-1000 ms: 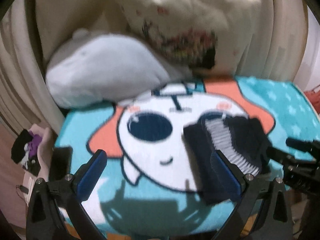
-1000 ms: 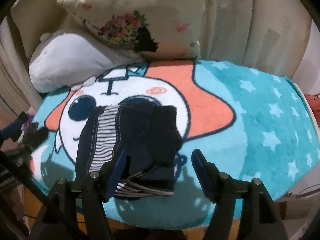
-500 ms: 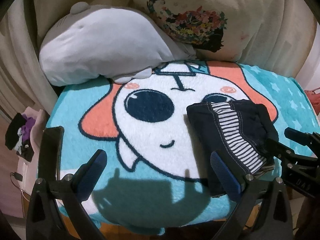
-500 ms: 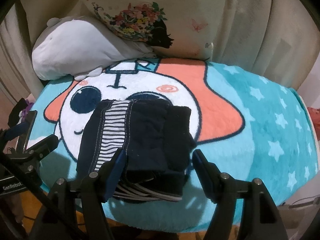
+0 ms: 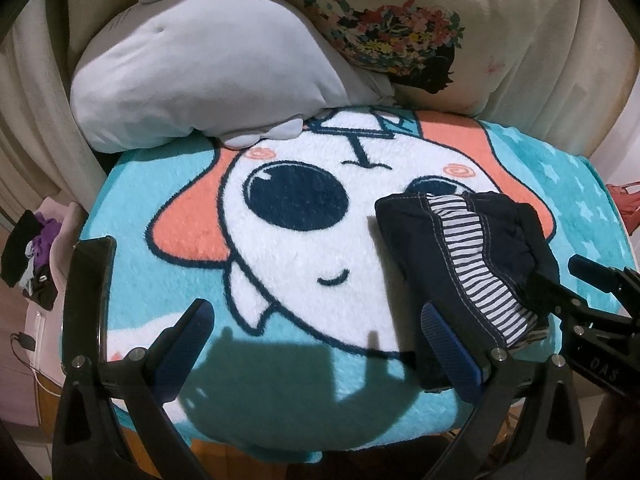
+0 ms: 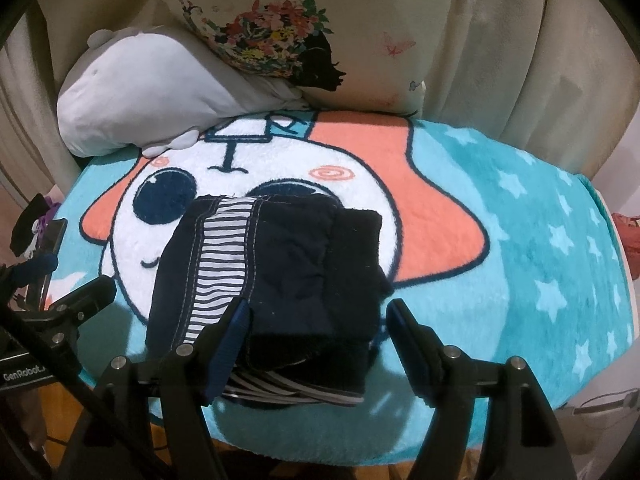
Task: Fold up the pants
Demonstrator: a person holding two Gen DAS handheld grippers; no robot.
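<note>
The folded pants (image 6: 276,276) sit on the cartoon blanket (image 6: 520,264), over the face's eye. Both tongs, left (image 5: 316,336) and right (image 6: 318,330), gape wide, empty. A careless brush could topple the loose stack.

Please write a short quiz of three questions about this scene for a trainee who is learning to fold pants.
1. True or false: the left tongs are shut on the pants.
2. What does the folded bundle rest on? A) a bare wooden floor B) the cartoon-face blanket C) the floral pillow
3. Fill in: between the dark panels of the bundle shows a band of ____ fabric.

Key: 1 false, both tongs are open and hold nothing; 2 B; 3 striped.
</note>
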